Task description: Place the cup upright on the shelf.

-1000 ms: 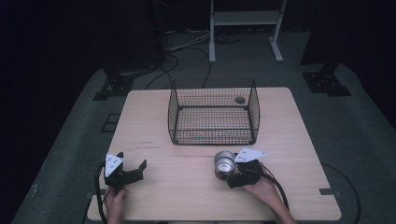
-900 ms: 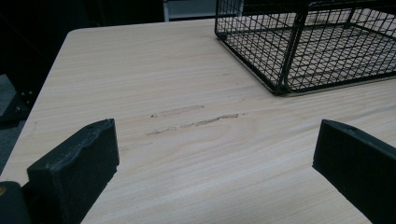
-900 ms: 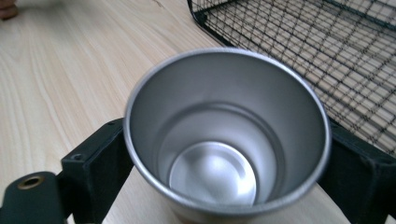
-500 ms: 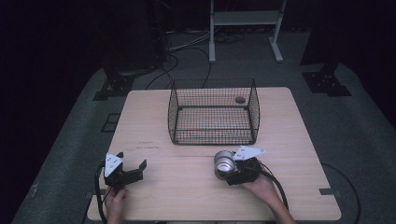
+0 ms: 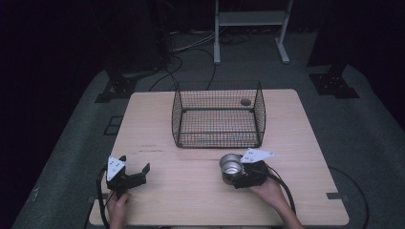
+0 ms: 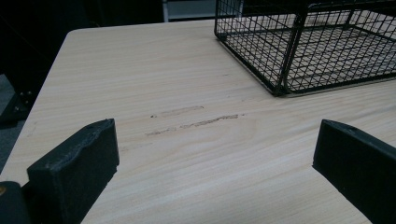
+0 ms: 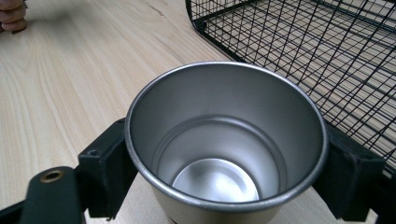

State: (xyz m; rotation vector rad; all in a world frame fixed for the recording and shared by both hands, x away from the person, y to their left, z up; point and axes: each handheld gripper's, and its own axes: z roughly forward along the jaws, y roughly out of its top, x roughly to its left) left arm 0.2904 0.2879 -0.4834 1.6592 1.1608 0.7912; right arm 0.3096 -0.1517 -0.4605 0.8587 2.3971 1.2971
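Cup (image 7: 224, 154): brushed metal, satin grey inside, smooth; base disc shinier, rolled rim bright.

Right gripper (image 5: 237, 175): jaws matt black, slightly grainy plastic or rubber, pressed on either side of the cup wall. Brass-coloured rivet on its arm, bottom left of the right gripper view.

Left gripper (image 6: 215, 158): same matt black pads, edges rough and worn.

Desk (image 5: 305, 143): pale wood-grain top, low sheen, scuffed streaks towards the left edge.

Basket (image 5: 217, 114): thin black wire mesh, coated, semi-matt.
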